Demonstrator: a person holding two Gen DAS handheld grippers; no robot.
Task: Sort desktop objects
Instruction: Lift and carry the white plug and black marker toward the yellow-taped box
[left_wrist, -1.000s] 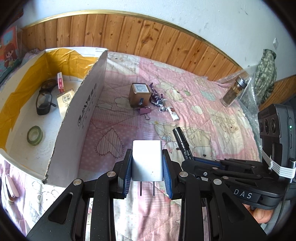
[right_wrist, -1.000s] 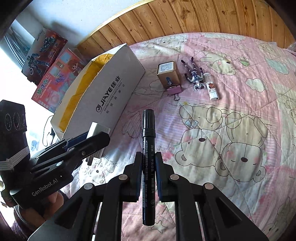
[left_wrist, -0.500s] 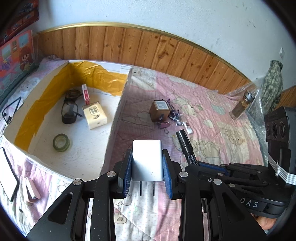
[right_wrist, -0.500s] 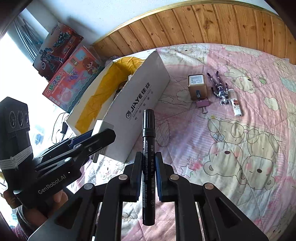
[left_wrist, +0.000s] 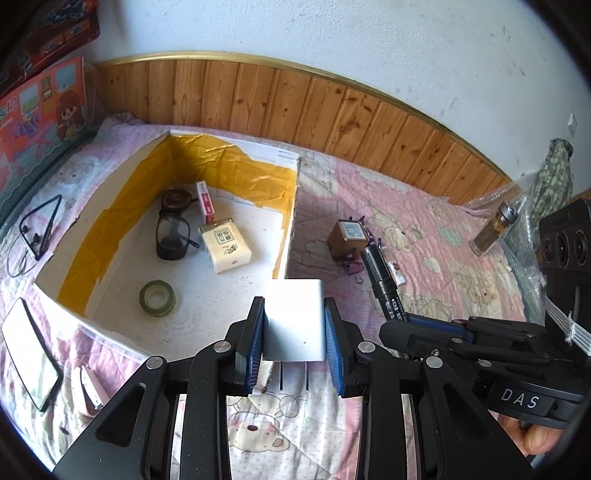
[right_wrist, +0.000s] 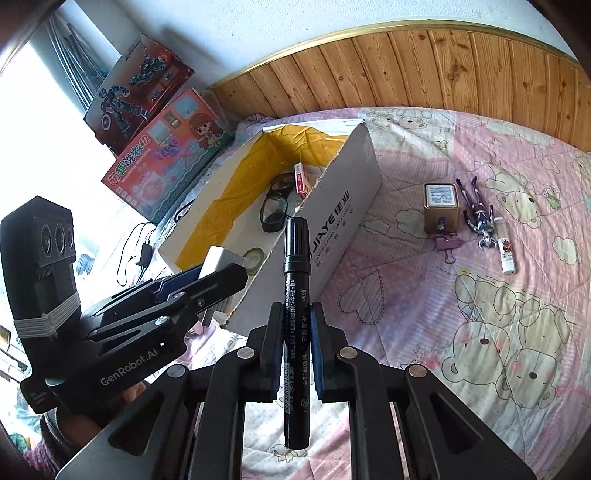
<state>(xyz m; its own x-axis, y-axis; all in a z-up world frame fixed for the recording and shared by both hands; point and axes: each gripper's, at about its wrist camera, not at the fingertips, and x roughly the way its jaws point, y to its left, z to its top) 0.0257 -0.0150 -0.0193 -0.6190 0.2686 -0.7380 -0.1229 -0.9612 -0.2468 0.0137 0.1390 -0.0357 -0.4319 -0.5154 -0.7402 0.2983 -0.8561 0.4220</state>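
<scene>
Both tools have swung over toward the cardboard box in the last second, so its white floor now sits right past the left one instead of off at 10 o'clock. Left tool is clamped on the white charger, prongs pointing back toward the handle, hanging about over the box's near edge. Right tool is squeezed shut on the black marker, long axis straight along the fingers toward 12 o'clock, cap end aimed at the box's near corner. I'd say the left hand is nearer the opening, so the charger probably drops first; the marker needs to shift toward 11 o'clock to clear the wall. Inside the box: tape roll, then a tissue pack, glasses. Further out on the bed at 1 o'clock, a small brown box and binder clip wait unsorted.
</scene>
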